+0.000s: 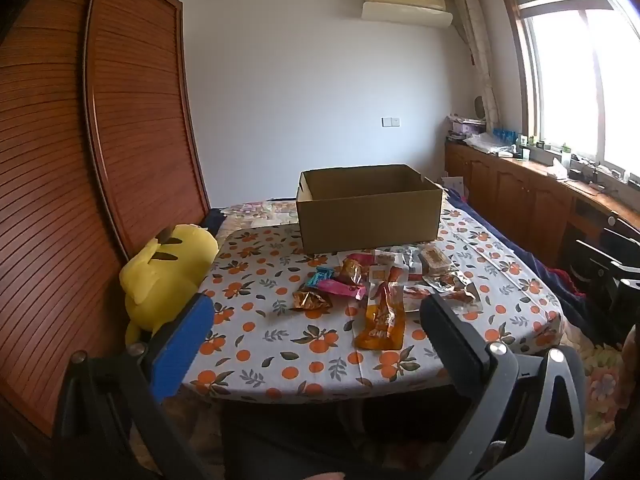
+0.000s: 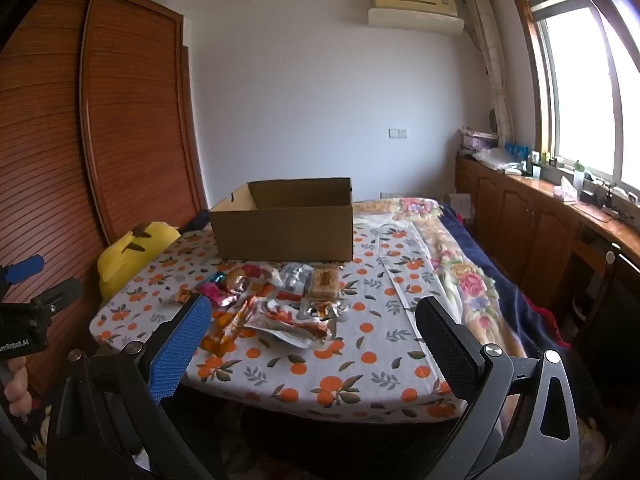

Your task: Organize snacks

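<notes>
An open brown cardboard box [image 1: 370, 210] [image 2: 284, 222] stands at the far side of a table with an orange-print cloth [image 1: 280, 344] [image 2: 360, 360]. In front of it lies a heap of snack packets [image 1: 384, 284] [image 2: 276, 300]: an orange pouch [image 1: 382, 320], a pink wrapper [image 1: 340, 288], a blue one [image 1: 320, 278], a cake in clear wrap [image 1: 436, 258] [image 2: 325, 280]. My left gripper [image 1: 314, 320] hangs open before the near table edge, nothing between its fingers. My right gripper [image 2: 314, 324] is open too, short of the heap, and holds nothing. The left gripper [image 2: 40, 280] also shows at the right wrist view's left edge.
A yellow plush toy [image 1: 168, 276] [image 2: 128, 252] sits left of the table against a slatted wooden wardrobe [image 1: 80, 160]. A floral blanket [image 2: 460, 264] covers the bed on the right. Wooden cabinets [image 2: 528, 220] with clutter run under the window.
</notes>
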